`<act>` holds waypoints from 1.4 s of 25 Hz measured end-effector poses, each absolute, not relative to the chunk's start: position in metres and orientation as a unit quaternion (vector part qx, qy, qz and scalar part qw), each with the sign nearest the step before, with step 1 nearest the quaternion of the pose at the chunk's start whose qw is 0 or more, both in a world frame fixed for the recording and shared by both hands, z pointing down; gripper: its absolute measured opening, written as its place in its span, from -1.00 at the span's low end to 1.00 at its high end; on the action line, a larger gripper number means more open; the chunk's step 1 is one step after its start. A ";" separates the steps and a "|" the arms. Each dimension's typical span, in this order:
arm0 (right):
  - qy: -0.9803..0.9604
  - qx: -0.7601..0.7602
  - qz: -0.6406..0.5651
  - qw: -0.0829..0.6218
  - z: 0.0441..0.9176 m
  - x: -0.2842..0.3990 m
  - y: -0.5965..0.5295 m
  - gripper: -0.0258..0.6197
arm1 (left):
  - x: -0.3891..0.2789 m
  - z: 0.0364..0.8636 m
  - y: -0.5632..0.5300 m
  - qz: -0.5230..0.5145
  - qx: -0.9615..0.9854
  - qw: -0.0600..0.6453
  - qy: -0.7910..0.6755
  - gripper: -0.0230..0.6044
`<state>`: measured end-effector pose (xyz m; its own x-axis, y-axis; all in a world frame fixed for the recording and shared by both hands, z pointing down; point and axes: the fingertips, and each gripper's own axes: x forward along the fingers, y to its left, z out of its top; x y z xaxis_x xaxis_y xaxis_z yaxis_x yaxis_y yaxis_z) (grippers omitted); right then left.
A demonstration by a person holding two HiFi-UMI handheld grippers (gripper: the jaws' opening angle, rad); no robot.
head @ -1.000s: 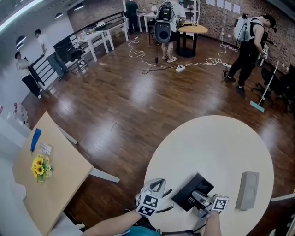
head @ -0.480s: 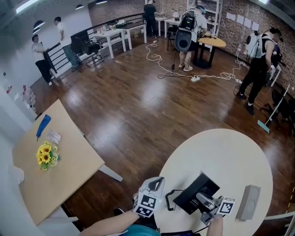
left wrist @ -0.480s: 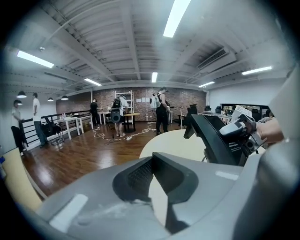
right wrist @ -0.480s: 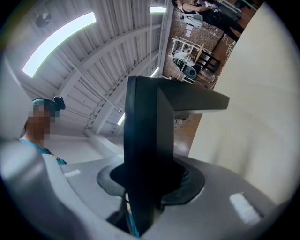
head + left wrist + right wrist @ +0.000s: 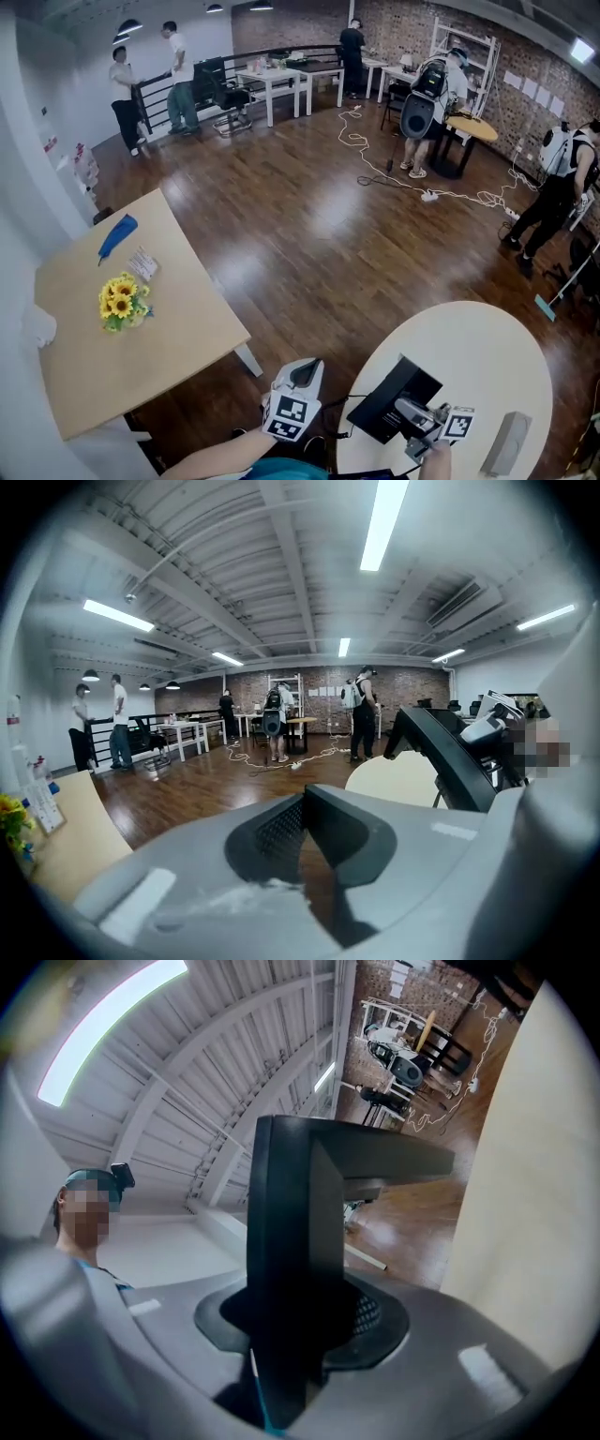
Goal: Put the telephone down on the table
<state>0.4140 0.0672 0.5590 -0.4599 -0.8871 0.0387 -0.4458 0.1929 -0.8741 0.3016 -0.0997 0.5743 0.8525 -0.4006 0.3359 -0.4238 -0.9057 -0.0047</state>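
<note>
The telephone (image 5: 391, 400) is a black wedge-shaped set, held up over the near left part of the round cream table (image 5: 478, 352). My right gripper (image 5: 419, 419) is shut on its near end. In the right gripper view the black body (image 5: 302, 1222) stands upright between the jaws, and the table (image 5: 530, 1157) fills the right side. My left gripper (image 5: 302, 380) hangs off the table's left edge over the floor, shut and empty, its tips meeting (image 5: 302, 803). From the left gripper view the telephone (image 5: 439, 750) shows at right. A thin dark cord (image 5: 323, 441) trails below.
A grey oblong block (image 5: 507, 444) lies on the round table's near right. A wooden table (image 5: 178, 347) at left carries sunflowers (image 5: 120, 302) and a blue item (image 5: 117, 234). Cables (image 5: 412, 192) cross the wood floor. Several people stand far off.
Both grippers have risen and drifted left with the telephone, which now sits nearer the round table's left edge. The head view has swung left, showing more of the wooden table.
</note>
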 end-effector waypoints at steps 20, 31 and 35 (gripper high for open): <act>0.803 -0.351 -0.451 0.170 0.529 0.245 -0.085 -0.46 | 0.087 0.551 -0.222 0.125 0.926 0.052 -0.351 -0.88; 0.829 -0.299 -0.451 0.141 0.526 0.150 -0.153 -0.46 | -0.026 0.551 -0.267 0.111 0.904 0.056 -0.409 -0.88; 0.838 -0.285 -0.449 0.123 0.527 0.124 -0.175 -0.46 | -0.067 0.552 -0.278 0.110 0.892 0.059 -0.434 -0.88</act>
<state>0.1237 -0.1749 0.5266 -0.8069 -0.5886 0.0507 -0.3679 0.4334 -0.8227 -0.0669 -0.2776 0.5516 0.5982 -0.7622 0.2474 -0.7880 -0.6156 0.0087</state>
